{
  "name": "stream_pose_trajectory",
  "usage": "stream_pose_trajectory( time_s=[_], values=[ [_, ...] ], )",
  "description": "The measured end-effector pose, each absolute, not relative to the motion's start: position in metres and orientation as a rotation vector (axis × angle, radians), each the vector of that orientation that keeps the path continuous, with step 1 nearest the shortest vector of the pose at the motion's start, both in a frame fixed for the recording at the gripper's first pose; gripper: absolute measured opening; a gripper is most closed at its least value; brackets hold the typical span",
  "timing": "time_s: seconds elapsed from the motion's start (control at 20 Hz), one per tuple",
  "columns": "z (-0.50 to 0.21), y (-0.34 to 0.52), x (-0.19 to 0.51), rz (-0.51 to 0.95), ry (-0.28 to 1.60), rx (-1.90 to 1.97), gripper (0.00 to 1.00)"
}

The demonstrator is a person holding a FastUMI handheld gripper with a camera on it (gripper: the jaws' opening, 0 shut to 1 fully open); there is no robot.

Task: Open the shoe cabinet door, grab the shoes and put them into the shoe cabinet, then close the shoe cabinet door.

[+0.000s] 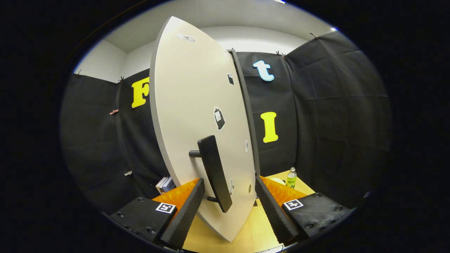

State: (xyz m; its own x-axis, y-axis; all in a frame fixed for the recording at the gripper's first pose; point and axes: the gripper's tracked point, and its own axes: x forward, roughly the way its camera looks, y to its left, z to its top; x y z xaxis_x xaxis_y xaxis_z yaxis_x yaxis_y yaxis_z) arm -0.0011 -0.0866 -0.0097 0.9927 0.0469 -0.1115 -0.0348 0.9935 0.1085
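Observation:
The shoe cabinet door (190,105) is a tall pale panel standing close in front of me, with a few small stickers on its face. A dark strip of the cabinet (246,105) runs along the door's right side. The door's black bar handle (214,168) stands upright on two short posts. My gripper (229,184) is open, and the lower half of the handle lies between its fingers. The left finger (191,207) is close beside the handle, while the right finger (272,211) stands well apart from it.
A light wooden surface (256,228) lies under the door. A clear bottle with a green label (291,177) stands on it beyond the right finger, next to a small white thing (278,181). A stack of books (164,184) sits left of the door.

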Motion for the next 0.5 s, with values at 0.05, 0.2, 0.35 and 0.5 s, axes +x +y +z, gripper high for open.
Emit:
stream_pose_trajectory(
  time_s=[0.05,0.2,0.35,0.5],
  values=[
    [-0.009,-0.078,-0.001,0.041,0.101,0.105,0.95],
    [-0.008,-0.060,0.000,0.031,0.074,0.080,0.95],
    [-0.012,-0.046,0.004,0.033,0.075,0.079,0.95],
    [-0.017,-0.036,0.006,0.043,0.093,0.076,0.95]
  ],
)
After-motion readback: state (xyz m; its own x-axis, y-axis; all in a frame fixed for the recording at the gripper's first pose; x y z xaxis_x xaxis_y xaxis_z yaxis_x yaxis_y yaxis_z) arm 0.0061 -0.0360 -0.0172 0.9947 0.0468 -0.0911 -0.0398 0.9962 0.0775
